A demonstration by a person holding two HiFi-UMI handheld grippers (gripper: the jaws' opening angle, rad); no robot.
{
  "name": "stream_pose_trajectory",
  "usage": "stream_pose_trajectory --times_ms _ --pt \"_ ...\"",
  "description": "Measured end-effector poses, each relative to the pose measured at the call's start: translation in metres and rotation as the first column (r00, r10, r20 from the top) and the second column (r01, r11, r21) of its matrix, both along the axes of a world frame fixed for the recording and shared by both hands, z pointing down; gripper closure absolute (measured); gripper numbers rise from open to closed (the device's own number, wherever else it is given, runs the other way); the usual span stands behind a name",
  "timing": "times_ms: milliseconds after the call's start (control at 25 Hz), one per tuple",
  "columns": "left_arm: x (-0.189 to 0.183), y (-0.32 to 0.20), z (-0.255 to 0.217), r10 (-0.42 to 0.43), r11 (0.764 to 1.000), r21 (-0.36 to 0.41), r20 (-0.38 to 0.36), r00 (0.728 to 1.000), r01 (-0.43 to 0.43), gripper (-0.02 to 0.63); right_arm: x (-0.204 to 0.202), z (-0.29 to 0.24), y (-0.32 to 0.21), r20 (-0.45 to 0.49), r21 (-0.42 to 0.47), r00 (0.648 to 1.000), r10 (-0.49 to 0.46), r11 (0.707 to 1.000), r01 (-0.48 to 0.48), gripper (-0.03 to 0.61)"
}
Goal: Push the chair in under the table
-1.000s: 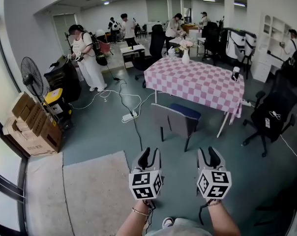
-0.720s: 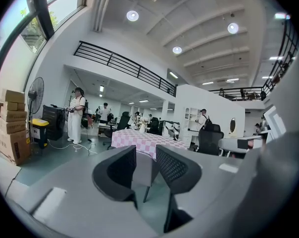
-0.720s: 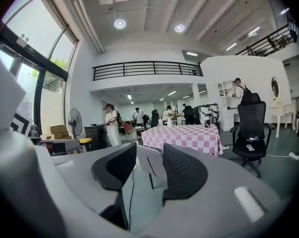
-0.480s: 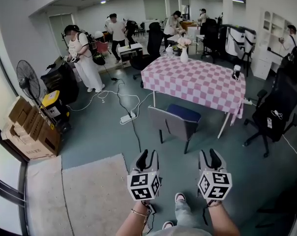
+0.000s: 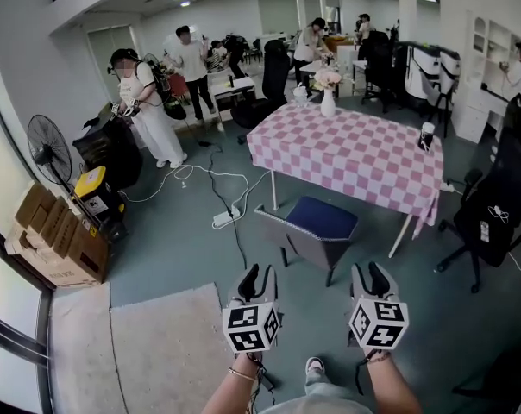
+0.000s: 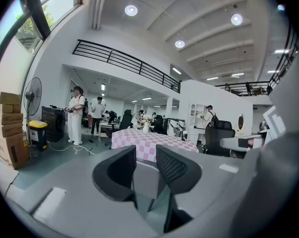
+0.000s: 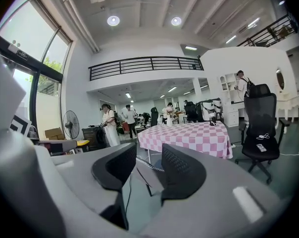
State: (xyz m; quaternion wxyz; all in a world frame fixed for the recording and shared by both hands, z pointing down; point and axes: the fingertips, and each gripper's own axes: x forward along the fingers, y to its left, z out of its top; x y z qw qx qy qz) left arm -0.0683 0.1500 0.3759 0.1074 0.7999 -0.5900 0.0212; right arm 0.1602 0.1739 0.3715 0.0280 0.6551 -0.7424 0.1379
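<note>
Left tool [image 5: 259, 272], right tool [image 5: 369, 272] before chair [image 5: 319, 221]

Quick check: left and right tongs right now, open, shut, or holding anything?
Left tongs: open, nothing between them.
Right tongs: open, nothing between them.

Standing fan [image 5: 50, 151] at left, stacked cardboard boxes [image 5: 58, 247] below it, yellow-lidded bin [image 5: 95, 192] near both, power strip [image 5: 223, 219] with white cables [image 5: 210, 179], pale rug [image 5: 166, 343] in foreground, black office chair [image 5: 502, 205] at right.
</note>
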Motion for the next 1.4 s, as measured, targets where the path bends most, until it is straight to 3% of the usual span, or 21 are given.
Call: stream_pose_trajectory --times_ms 440,840,1160,1400 --pt "0.008 -0.093 -0.002 -0.058 0.998 -0.003 0.032 0.998 0.059 0.499 0.018 0.015 -0.108 0.014 -0.037 0.999 -0.050 0.998 0.050 0.425" --pt "-0.016 -0.167 0.014 -0.085 0.996 -0.024 0.022 0.996 0.086 0.499 -0.004 0.035 -0.188 0.018 -0.076 0.996 -0.088 0.993 0.089 0.425" --pt "-0.040 -0.271 0.024 -0.004 1.000 -0.023 -0.003 1.000 0.004 0.500 -0.016 0.042 -0.262 0.007 -0.079 1.000 0.028 0.996 -0.028 0.425" --pt "-0.046 -0.360 0.012 0.154 0.988 -0.025 -0.008 0.988 -0.154 0.500 -0.035 0.026 -0.318 0.006 -0.075 0.985 0.174 0.982 -0.173 0.425"
